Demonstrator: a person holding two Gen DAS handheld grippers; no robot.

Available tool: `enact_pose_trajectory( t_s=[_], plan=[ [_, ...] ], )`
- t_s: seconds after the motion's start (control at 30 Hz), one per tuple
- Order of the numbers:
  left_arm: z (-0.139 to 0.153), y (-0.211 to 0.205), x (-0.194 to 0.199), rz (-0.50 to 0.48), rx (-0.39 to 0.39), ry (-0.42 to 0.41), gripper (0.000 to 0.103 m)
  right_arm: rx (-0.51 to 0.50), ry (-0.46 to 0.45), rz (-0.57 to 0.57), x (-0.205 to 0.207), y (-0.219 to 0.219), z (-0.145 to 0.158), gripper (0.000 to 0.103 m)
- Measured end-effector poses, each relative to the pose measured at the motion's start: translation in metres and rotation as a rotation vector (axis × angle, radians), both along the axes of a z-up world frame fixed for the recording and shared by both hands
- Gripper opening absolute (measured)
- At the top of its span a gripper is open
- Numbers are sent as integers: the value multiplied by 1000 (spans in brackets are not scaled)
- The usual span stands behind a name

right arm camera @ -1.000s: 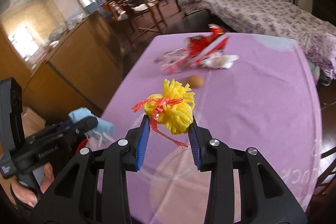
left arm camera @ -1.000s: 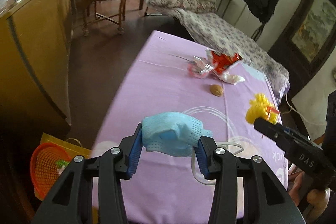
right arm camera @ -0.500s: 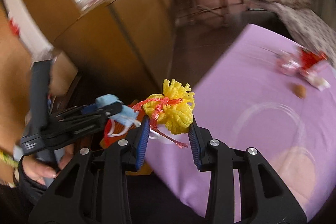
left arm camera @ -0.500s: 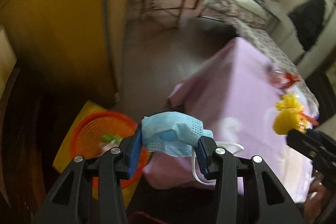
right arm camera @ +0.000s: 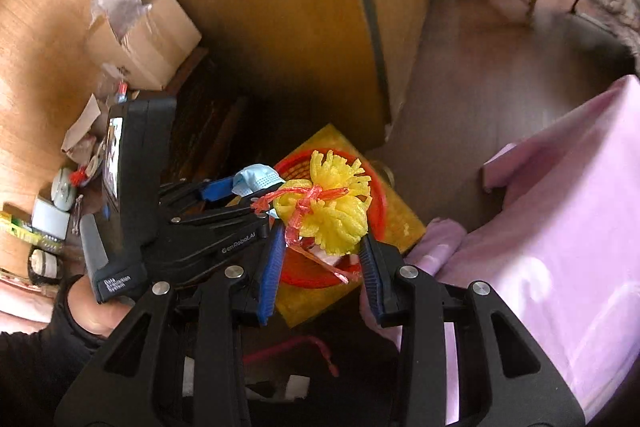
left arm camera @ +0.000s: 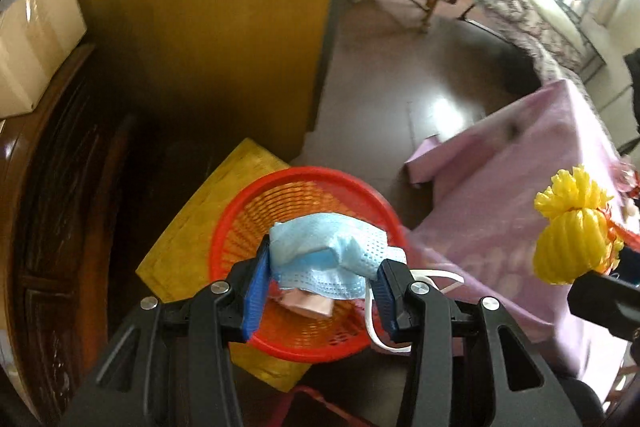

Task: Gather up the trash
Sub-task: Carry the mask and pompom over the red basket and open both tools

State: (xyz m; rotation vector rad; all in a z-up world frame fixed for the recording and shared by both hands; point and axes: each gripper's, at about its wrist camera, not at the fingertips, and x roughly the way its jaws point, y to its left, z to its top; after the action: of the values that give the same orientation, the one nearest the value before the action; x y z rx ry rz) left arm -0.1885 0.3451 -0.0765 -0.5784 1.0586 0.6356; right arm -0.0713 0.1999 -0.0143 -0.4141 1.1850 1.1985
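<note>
Over the red basket (left arm camera: pixel 304 195) on the floor beside the purple tabletop (left arm camera: pixel 520 195): the left claw (left arm camera: pixel 322 291) hangs directly above its mesh bowl, clenched on a crumpled blue face mask (left arm camera: pixel 324 259) whose white ear loop (left arm camera: pixel 400 307) dangles to the right. The right claw (right arm camera: pixel 322 259), clamped on a yellow foam net (right arm camera: pixel 332 211) tied with red string, sits just right of the left and also above the basket. Judged: both loads need only a straight drop, the left being the better centred.

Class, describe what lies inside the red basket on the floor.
Inside the red basket, a pinkish-white scrap shows. The face mask in the left gripper hides the rest.
</note>
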Motion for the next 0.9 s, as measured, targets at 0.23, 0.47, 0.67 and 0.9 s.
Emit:
enact_pose_trajectory(
  t_s=[0.23, 0.47, 0.67, 0.9],
  plan=[
    [-27, 16, -5, 30, -27, 55, 46, -109, 91, 58, -5, 45, -43, 38],
    [-46, 18, -1, 49, -47, 96, 52, -173, 145, 35, -2, 72, -68, 53],
    [-49, 24, -3, 78, -49, 112, 62, -148, 190, 0, 7, 68, -69, 63],
    [-43, 18, 3, 70, -45, 129, 74, -92, 179, -41, 19, 49, -51, 63]
  ],
)
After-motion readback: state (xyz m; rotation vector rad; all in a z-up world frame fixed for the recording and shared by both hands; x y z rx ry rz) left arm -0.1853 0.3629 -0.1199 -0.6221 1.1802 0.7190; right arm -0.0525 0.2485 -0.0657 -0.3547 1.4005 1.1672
